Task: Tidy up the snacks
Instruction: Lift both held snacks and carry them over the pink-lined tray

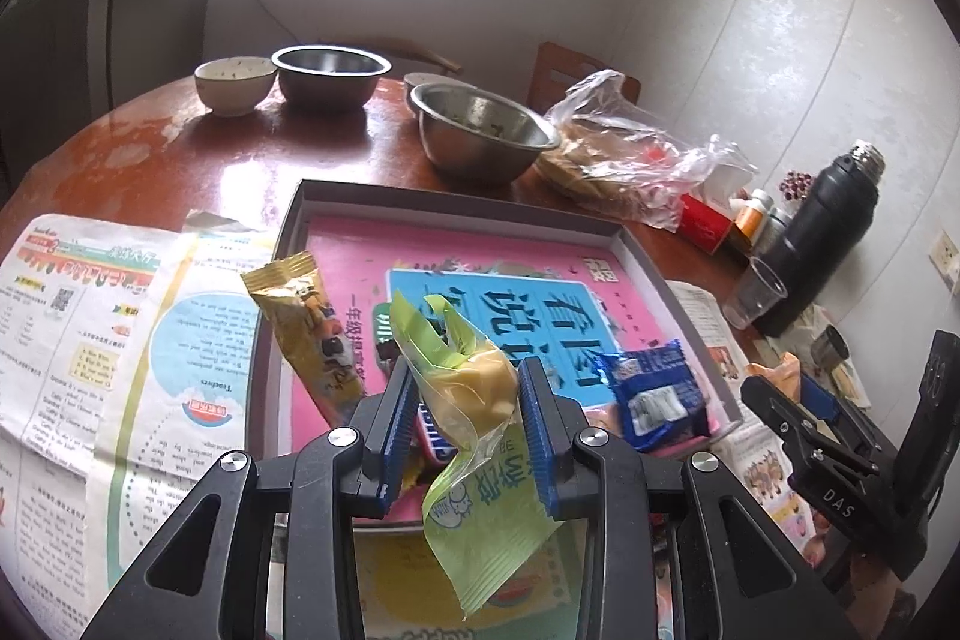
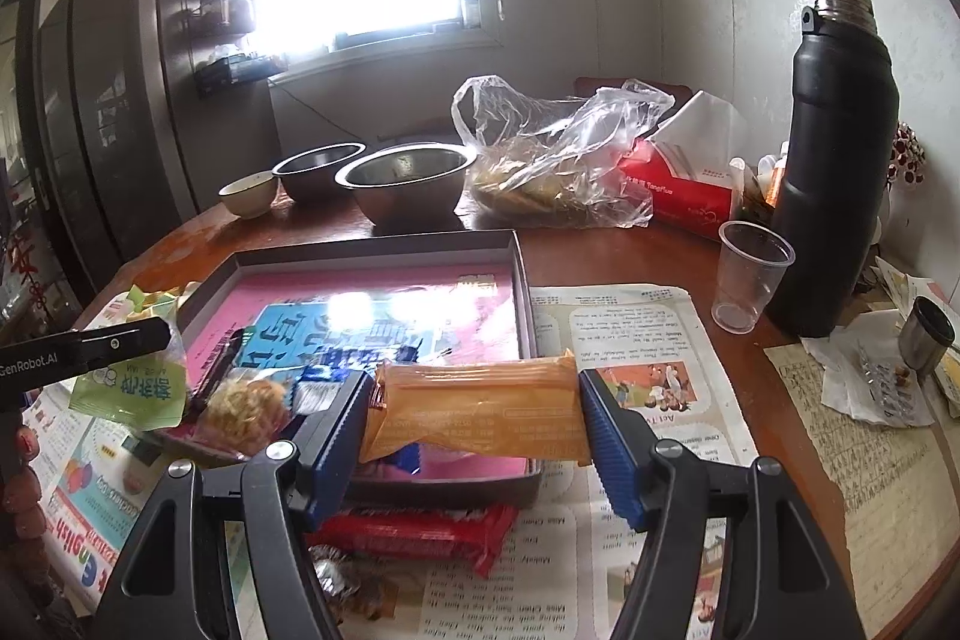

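Observation:
A shallow grey box lid [image 1: 645, 259] [image 2: 522, 280] lined with a pink and blue book cover lies on the table. My left gripper [image 1: 465, 388] is shut on a green-and-clear snack packet [image 1: 480, 400] [image 2: 129, 388], held over the box's near edge. My right gripper [image 2: 474, 394] is shut on an orange snack packet [image 2: 480, 406], gripped by its two ends above the box's near right corner. In the box lie a yellow packet [image 1: 306, 322], a blue packet [image 1: 651, 391] [image 2: 327, 370] and a noodle-like snack [image 2: 249, 409]. A red packet [image 2: 420, 532] lies on the newspaper in front of the box.
Two steel bowls [image 1: 483, 130] [image 1: 330, 73], a white bowl [image 1: 234, 82], a plastic bag of food [image 2: 552, 160], a red tissue box [image 2: 678, 190], a clear cup [image 2: 747, 274] and a black flask [image 2: 834, 160] stand behind and right of the box. Newspaper [image 1: 90, 328] covers the near table.

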Tool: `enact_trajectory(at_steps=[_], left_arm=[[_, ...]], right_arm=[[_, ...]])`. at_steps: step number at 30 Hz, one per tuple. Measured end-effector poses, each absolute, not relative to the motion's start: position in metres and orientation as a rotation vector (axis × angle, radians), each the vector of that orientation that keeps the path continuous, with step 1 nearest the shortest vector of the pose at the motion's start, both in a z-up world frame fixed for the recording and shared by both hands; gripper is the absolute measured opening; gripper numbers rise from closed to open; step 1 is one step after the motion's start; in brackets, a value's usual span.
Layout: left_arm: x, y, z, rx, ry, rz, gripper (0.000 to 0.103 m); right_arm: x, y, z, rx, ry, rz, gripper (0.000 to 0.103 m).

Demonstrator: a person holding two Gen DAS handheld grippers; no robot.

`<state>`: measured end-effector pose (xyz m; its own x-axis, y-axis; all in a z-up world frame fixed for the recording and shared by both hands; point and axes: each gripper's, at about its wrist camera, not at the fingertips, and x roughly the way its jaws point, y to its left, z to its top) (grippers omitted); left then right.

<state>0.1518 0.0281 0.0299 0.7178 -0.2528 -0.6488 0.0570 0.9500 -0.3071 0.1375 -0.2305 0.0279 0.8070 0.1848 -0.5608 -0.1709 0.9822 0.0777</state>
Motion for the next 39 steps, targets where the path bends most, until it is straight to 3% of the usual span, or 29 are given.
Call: enact_trajectory(at_steps=[39], left_arm=[[0.168,0.032,-0.001,-0.189,0.803,-0.161,0.035]], right_arm=[[0.167,-0.174,0.001,-0.057,0.676,0.243,0.068]])
